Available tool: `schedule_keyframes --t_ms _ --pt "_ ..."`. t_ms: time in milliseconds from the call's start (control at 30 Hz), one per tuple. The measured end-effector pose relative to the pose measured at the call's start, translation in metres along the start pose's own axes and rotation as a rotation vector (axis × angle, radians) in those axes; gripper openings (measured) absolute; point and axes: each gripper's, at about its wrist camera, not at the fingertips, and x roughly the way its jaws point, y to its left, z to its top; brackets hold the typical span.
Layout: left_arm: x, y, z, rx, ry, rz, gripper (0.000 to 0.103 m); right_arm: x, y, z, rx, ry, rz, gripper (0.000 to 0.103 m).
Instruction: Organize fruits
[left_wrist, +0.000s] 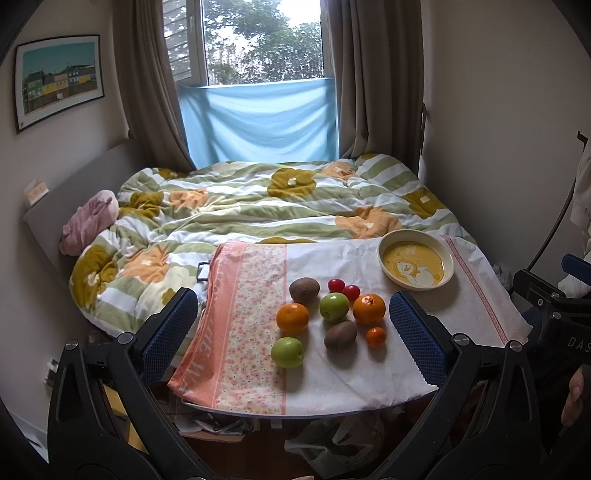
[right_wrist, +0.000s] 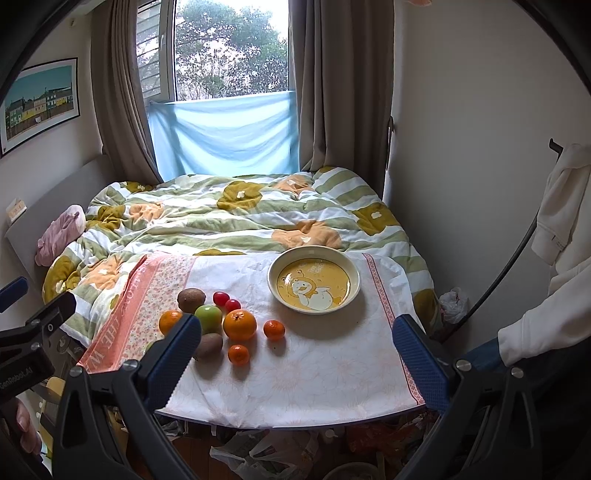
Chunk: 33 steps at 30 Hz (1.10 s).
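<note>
A cluster of fruit lies on the cloth-covered table (left_wrist: 351, 376): two oranges (left_wrist: 369, 308) (left_wrist: 292, 317), two green apples (left_wrist: 334, 306) (left_wrist: 287, 352), two kiwis (left_wrist: 304, 290) (left_wrist: 340, 334), two small red fruits (left_wrist: 336, 285) and a mandarin (left_wrist: 375, 336). The right wrist view shows two mandarins (right_wrist: 274, 329) (right_wrist: 238, 354). An empty yellow bear plate (left_wrist: 447, 254) (right_wrist: 352, 269) stands at the table's back right. My left gripper (left_wrist: 291, 297) is open above the near edge, facing the fruit. My right gripper (right_wrist: 297, 325) is open too, its left finger (right_wrist: 177, 350) hiding part of one apple.
A bed with a flowered quilt (left_wrist: 258, 206) lies behind the table, with a pink pillow (left_wrist: 90, 225) on the left. Plastic bags (right_wrist: 266, 454) and clutter lie under the table. Clothes (right_wrist: 561, 206) hang at the right wall. A hand (left_wrist: 574, 398) holds the right gripper's handle.
</note>
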Motion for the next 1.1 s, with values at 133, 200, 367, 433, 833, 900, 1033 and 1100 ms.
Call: schedule_keyframes --t_ms 133,200,367,433,833,900,1033,1100 --pt "0.0001 0.0001 -0.0001 0.001 0.000 0.002 0.103 0.0010 -0.0008 0.0004 -0.001 0.001 0.001 0.103" --pt "0.0001 0.0003 -0.0012 0.001 0.001 0.002 0.103 0.0009 -0.0003 0.0001 -0.002 0.002 0.001 0.103" --pt "-0.0002 0.0008 -0.0023 0.001 0.003 0.003 0.103 0.0024 -0.0010 0.0000 -0.001 0.001 0.002 0.103" --pt "-0.0002 0.0008 -0.0024 0.001 0.004 0.003 0.103 0.0035 -0.0019 -0.0004 0.001 0.002 0.003 0.103" --pt "0.0011 0.0039 -0.0074 0.007 0.010 0.002 0.103 0.0016 0.0055 -0.0032 -0.002 0.005 0.002 0.103" --pt "0.0027 0.0058 -0.0081 0.005 0.013 -0.002 0.103 0.0022 0.0052 -0.0027 -0.002 0.006 0.000 0.103" --pt "0.0041 0.0076 -0.0070 -0.001 0.017 -0.006 0.103 0.0034 0.0036 -0.0018 0.001 0.007 0.001 0.103" --pt "0.0035 0.0090 -0.0078 0.000 0.017 -0.004 0.103 0.0030 0.0043 -0.0018 0.001 0.007 0.001 0.103"
